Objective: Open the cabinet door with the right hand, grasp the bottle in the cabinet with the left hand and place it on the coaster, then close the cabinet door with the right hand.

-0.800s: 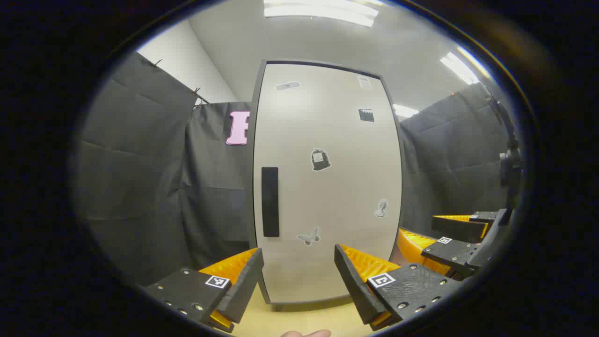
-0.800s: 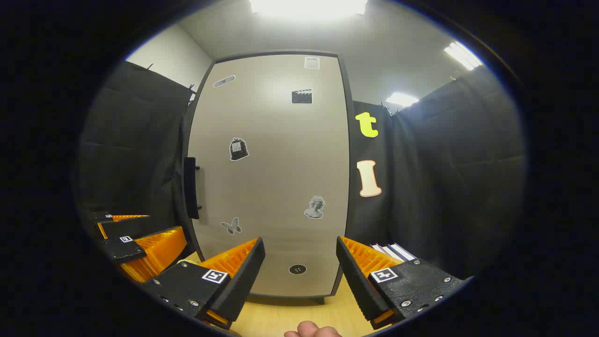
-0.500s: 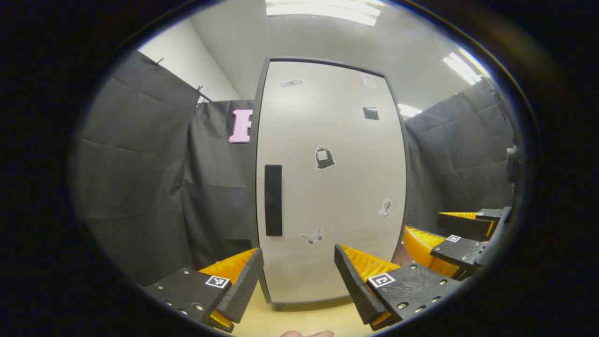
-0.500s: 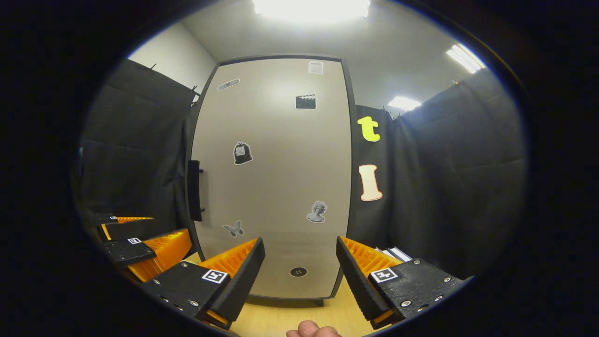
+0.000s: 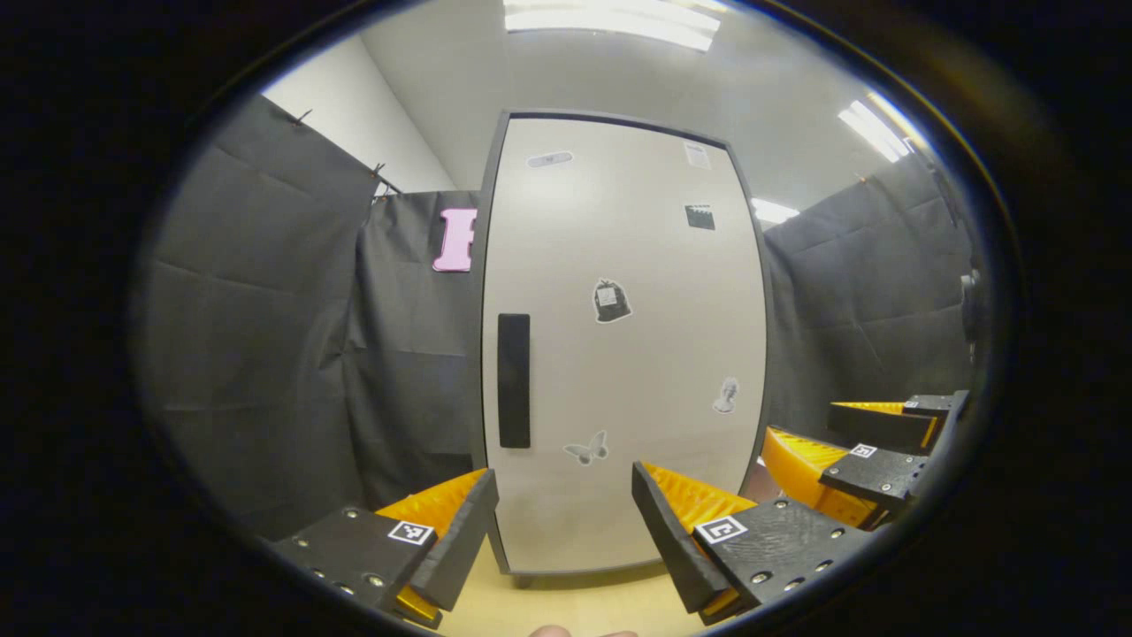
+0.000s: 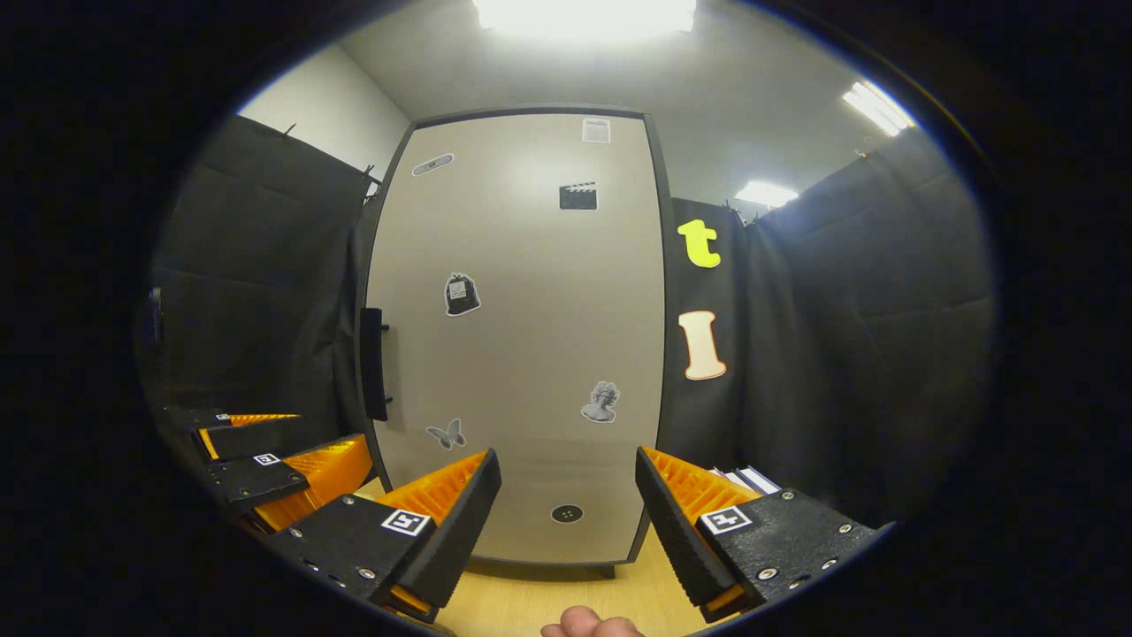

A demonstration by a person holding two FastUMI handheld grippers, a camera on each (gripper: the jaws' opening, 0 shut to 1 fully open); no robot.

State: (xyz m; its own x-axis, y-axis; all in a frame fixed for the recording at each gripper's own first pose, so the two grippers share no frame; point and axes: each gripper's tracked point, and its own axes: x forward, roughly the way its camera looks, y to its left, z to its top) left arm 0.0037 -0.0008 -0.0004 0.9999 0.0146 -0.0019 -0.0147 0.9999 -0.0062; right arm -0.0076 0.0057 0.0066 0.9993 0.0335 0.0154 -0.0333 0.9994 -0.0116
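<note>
Both views shifted slightly | cabinet door (image 5: 619,345) closed | left gripper (image 5: 564,531), right gripper (image 6: 568,522) spread, empty

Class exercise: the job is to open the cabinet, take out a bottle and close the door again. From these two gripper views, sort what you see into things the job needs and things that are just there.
Needed for the job:
cabinet door, shut
door handle
right gripper, open
left gripper, open

Just there:
stickers on the door
stack of books beside the cabinet
wooden tabletop

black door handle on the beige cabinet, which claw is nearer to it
Left. The left claw sits almost straight in front of the black bar handle; the right claw has the handle well off to its left.
</note>
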